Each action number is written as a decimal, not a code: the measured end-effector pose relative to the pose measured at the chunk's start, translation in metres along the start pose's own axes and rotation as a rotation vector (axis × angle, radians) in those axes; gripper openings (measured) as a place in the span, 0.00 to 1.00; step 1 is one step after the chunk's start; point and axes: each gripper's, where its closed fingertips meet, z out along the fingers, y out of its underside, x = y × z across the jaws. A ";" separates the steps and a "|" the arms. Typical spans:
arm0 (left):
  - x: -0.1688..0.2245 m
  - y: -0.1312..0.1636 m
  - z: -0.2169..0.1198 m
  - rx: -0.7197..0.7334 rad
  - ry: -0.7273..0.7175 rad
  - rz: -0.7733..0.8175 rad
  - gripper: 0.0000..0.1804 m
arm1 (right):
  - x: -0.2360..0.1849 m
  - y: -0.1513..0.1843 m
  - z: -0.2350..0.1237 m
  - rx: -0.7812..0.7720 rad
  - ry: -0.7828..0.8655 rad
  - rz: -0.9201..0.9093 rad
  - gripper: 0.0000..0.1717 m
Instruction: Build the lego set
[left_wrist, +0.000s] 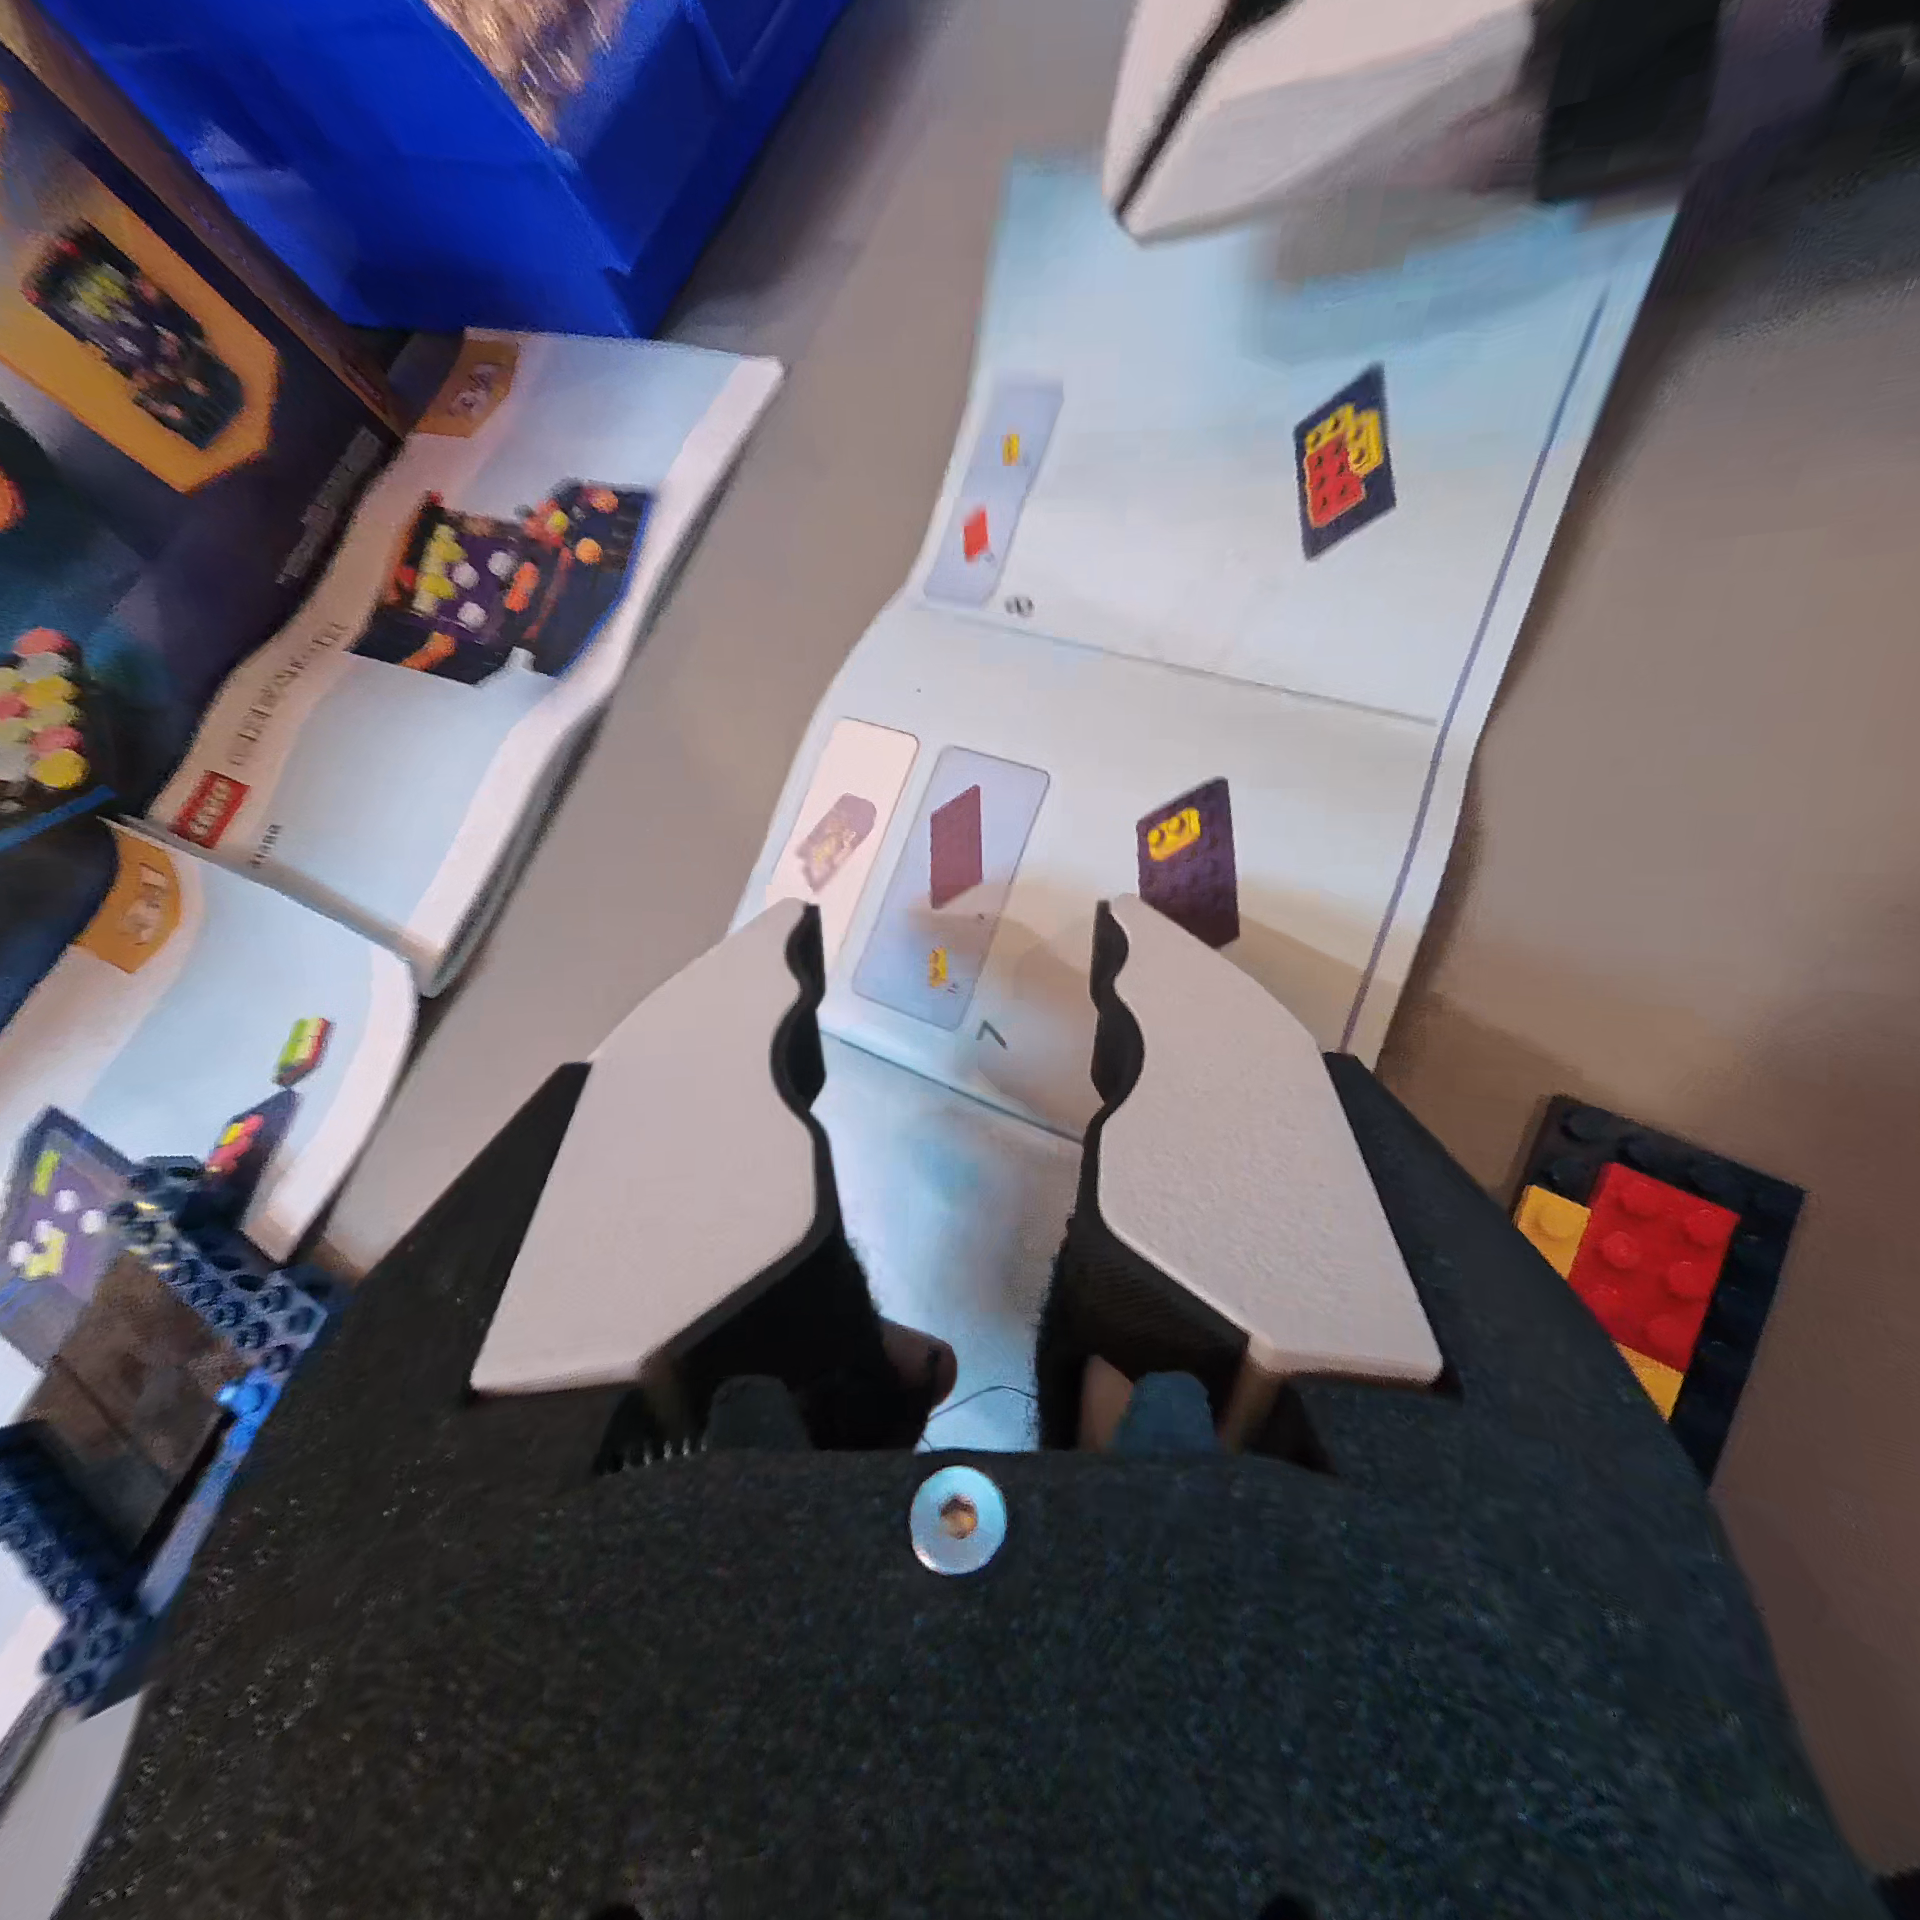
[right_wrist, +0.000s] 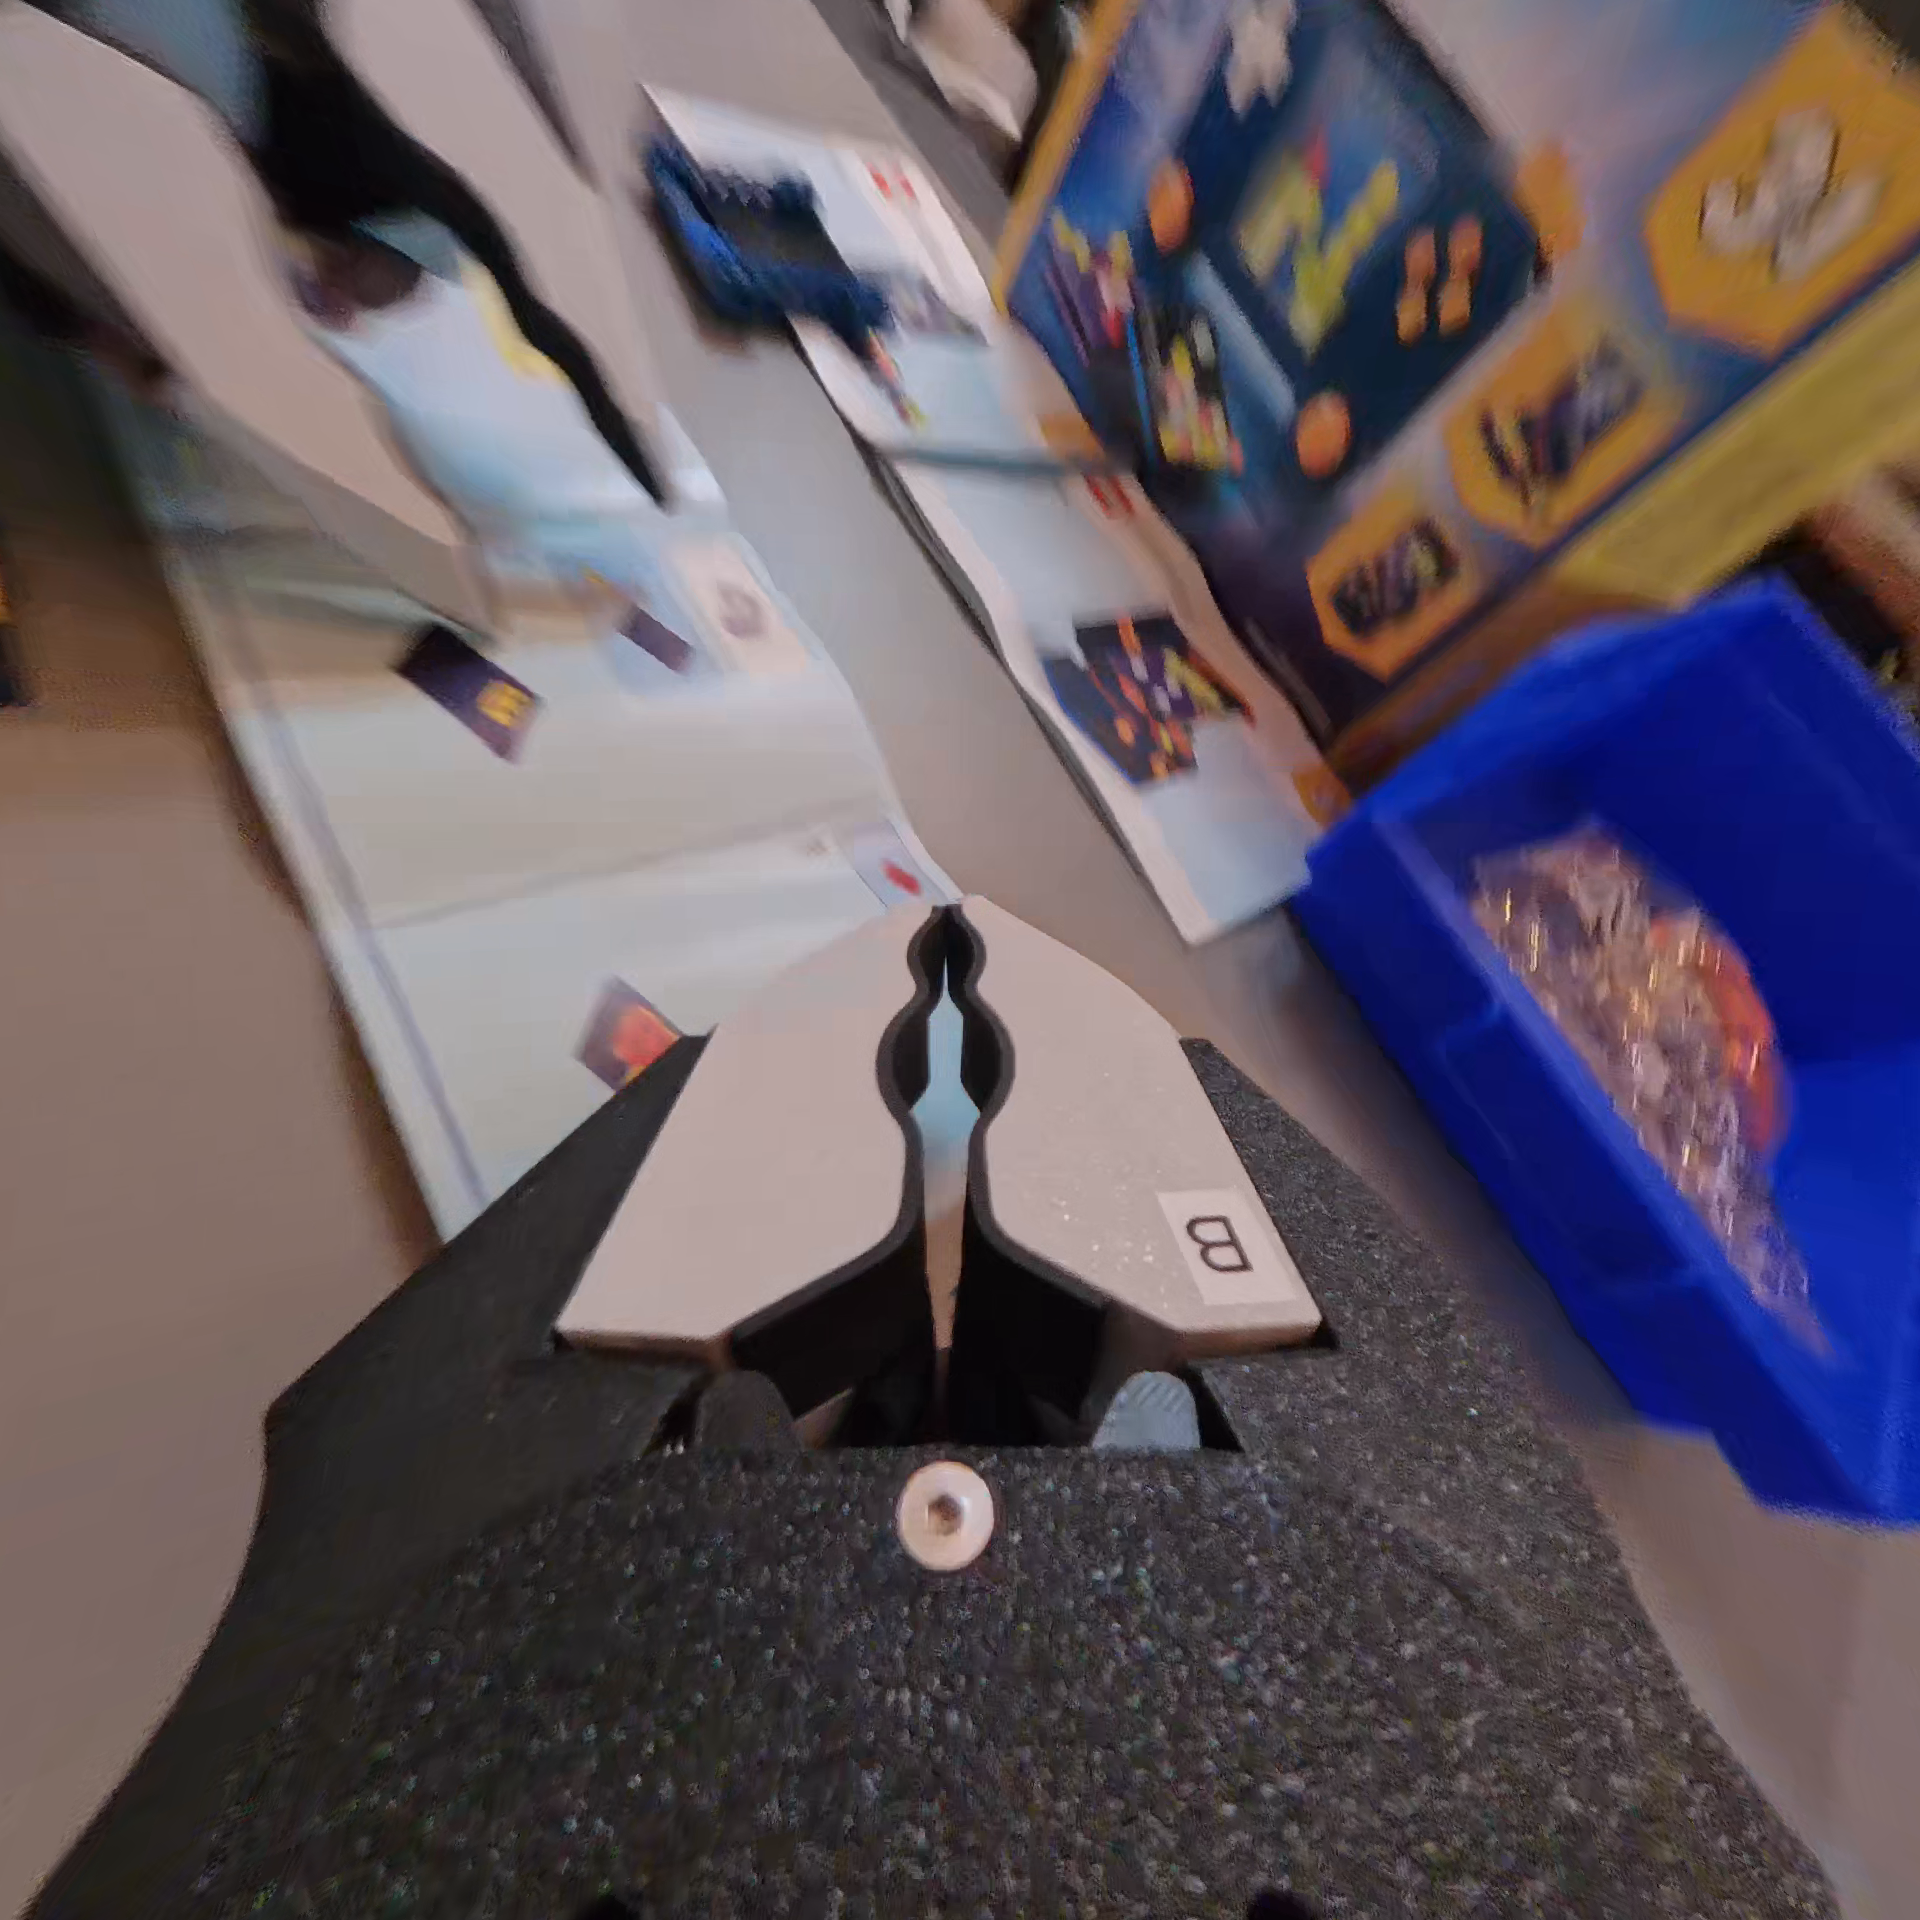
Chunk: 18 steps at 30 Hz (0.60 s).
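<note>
From the left wrist view, the left gripper (left_wrist: 956, 914) is seen held with its jaws parted and nothing between them, poised above an open instruction booklet (left_wrist: 1226, 665) spread on the grey table (left_wrist: 1704, 790). A small brick plate (left_wrist: 1652, 1257), black with red and yellow bricks on it, is seen lying just to the right of the fingers, apart from them. Closed booklets (left_wrist: 499, 644) and a blue bin (left_wrist: 436, 156) are found to the left and beyond.

From the right wrist view, the right gripper (right_wrist: 948, 914) is shown with its tips brought together on nothing, at the booklet's near edge. The blue bin (right_wrist: 1621, 1049), filled with blurred loose pieces, is placed to its right, well apart.
</note>
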 end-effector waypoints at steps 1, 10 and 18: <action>-0.003 -0.007 -0.004 0.045 -0.017 0.000 0.27 | -0.007 -0.012 -0.004 0.046 -0.017 -0.038 0.00; 0.016 -0.022 -0.011 0.108 0.079 0.020 0.23 | 0.006 0.002 -0.005 -0.021 -0.003 0.065 0.12; 0.024 0.001 0.003 -0.043 0.069 0.099 0.20 | 0.026 0.058 0.008 -0.201 -0.057 0.367 0.19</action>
